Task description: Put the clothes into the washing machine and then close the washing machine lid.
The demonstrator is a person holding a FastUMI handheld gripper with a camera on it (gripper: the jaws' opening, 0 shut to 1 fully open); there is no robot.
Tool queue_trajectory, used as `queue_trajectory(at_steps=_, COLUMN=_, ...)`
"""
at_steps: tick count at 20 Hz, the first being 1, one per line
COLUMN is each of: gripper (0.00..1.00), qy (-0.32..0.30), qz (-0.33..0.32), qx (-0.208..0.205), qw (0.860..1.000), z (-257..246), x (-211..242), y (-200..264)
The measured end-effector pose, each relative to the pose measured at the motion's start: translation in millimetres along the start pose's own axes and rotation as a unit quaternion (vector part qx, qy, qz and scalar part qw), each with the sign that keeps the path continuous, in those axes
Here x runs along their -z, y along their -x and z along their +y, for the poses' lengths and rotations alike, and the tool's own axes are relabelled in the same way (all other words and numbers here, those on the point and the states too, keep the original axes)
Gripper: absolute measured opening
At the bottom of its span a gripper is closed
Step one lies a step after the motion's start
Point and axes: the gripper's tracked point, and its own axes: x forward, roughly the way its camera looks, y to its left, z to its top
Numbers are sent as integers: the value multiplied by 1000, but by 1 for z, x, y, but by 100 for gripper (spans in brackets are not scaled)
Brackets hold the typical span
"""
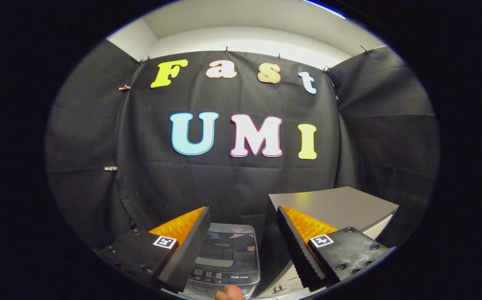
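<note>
My gripper [244,216] is open, its two fingers spread wide with nothing between them. Below and between the fingers stands the washing machine [226,258], a small grey top-loader with a dark glass lid that lies flat and shut, and a control panel [220,276] along its near edge. The machine sits low against the black cloth wall. A fingertip of a person's hand [229,293] shows just in front of the control panel. I see no clothes among the things in front of me.
A grey cabinet or table top [332,206] stands right of the washing machine, behind my right finger, with a pale front panel [380,227] below its edge. Black cloth walls close the booth on three sides.
</note>
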Motion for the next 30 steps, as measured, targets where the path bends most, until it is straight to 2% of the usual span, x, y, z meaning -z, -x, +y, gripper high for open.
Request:
queue_trajectory(at_steps=6, gripper=100, qy=-17, qz=5, qx=20, qw=1000, z=-35, x=-9, y=44)
queue_trajectory(at_steps=13, gripper=99, qy=-17, qz=-6, qx=16, qw=1000, z=-51, x=-13, y=79)
queue_trajectory(at_steps=16, gripper=99, qy=-18, qz=-11, qx=6, qw=1000, z=-58, x=-13, y=87)
queue_trajectory(at_steps=22, gripper=100, qy=12, qz=-28, qx=17, qw=999, z=-86, x=-11, y=98)
queue_trajectory(at_steps=30, gripper=100, qy=9, qz=-36, qx=36, qw=999, z=-111, x=-21, y=99)
